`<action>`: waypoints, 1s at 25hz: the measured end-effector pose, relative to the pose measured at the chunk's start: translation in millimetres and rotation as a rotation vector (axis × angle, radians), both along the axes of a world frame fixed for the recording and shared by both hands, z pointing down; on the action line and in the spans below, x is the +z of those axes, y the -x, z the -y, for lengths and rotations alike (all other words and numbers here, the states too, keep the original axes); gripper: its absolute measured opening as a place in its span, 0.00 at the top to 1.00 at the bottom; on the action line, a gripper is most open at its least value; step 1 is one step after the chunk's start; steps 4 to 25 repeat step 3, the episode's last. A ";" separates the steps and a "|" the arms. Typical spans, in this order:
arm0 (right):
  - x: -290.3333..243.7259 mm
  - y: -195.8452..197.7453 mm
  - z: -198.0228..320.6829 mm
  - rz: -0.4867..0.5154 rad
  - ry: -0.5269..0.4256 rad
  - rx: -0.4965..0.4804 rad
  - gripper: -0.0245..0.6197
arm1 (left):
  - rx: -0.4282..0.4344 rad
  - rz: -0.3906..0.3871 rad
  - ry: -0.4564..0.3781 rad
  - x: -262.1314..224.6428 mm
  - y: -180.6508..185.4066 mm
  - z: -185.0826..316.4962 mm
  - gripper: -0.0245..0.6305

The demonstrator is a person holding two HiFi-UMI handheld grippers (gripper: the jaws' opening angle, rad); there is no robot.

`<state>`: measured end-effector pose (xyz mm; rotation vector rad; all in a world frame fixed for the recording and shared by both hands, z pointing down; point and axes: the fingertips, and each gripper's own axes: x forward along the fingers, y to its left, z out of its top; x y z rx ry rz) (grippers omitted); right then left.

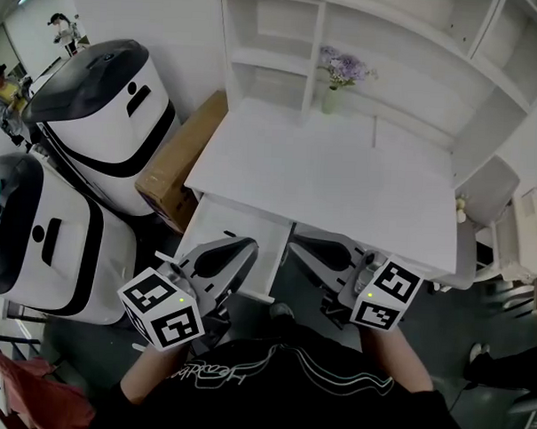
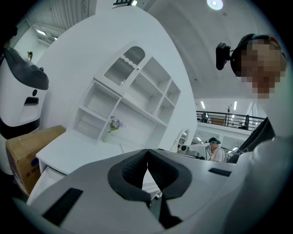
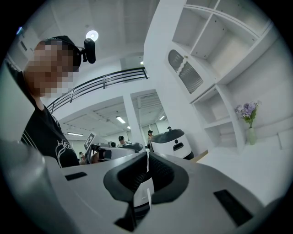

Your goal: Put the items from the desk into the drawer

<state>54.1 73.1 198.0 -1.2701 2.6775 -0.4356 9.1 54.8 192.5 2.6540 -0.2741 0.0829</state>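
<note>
The white desk [image 1: 341,181] carries only a vase of purple flowers [image 1: 332,95] at its back edge. Under its left front an open white drawer [image 1: 217,223] sticks out, and the part that shows holds nothing. My left gripper [image 1: 246,245] is shut and empty, hanging over the drawer's near right corner. Beside it my right gripper [image 1: 299,249] is shut and empty, below the desk's front edge. In the left gripper view the pads of the left gripper [image 2: 147,153] meet, with the vase [image 2: 109,134] far beyond. The right gripper [image 3: 147,157] shows the same in its view.
Two white-and-black machines [image 1: 104,113] [image 1: 45,235] stand left of the desk, with a cardboard box [image 1: 177,161] between them and the desk. A white shelf unit [image 1: 391,46] rises behind the desk. A side shelf [image 1: 482,205] stands at the right.
</note>
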 end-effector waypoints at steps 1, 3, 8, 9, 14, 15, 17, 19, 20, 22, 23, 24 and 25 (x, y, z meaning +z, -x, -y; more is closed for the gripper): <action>0.6 0.5 -0.4 -0.001 0.000 0.000 0.89 | 0.001 0.000 0.000 0.5 0.2 -0.4 0.93; 1.6 2.0 -0.9 -0.002 0.000 0.000 0.89 | 0.003 0.001 -0.001 1.6 1.0 -0.9 0.93; 1.6 2.0 -0.9 -0.002 0.000 0.000 0.89 | 0.003 0.001 -0.001 1.6 1.0 -0.9 0.93; 1.6 2.0 -0.9 -0.002 0.000 0.000 0.89 | 0.003 0.001 -0.001 1.6 1.0 -0.9 0.93; 1.6 2.0 -0.9 -0.002 0.000 0.000 0.89 | 0.003 0.001 -0.001 1.6 1.0 -0.9 0.93; 1.6 2.0 -0.9 -0.002 0.000 0.000 0.89 | 0.003 0.001 -0.001 1.6 1.0 -0.9 0.93; 1.6 2.0 -0.9 -0.002 0.000 0.000 0.89 | 0.003 0.001 -0.001 1.6 1.0 -0.9 0.93; 1.6 2.0 -0.9 -0.002 0.000 0.000 0.89 | 0.003 0.001 -0.001 1.6 1.0 -0.9 0.93; 1.6 2.0 -0.9 -0.002 0.000 0.000 0.89 | 0.003 0.001 -0.001 1.6 1.0 -0.9 0.93; 1.6 2.0 -0.9 -0.002 0.000 0.000 0.89 | 0.003 0.001 -0.001 1.6 1.0 -0.9 0.93; 1.6 2.0 -0.9 -0.002 0.000 0.000 0.89 | 0.003 0.001 -0.001 1.6 1.0 -0.9 0.93; 1.6 2.0 -0.9 -0.002 0.000 0.000 0.89 | 0.003 0.001 -0.001 1.6 1.0 -0.9 0.93; 1.6 2.0 -0.9 -0.002 0.000 0.000 0.89 | 0.003 0.001 -0.001 1.6 1.0 -0.9 0.93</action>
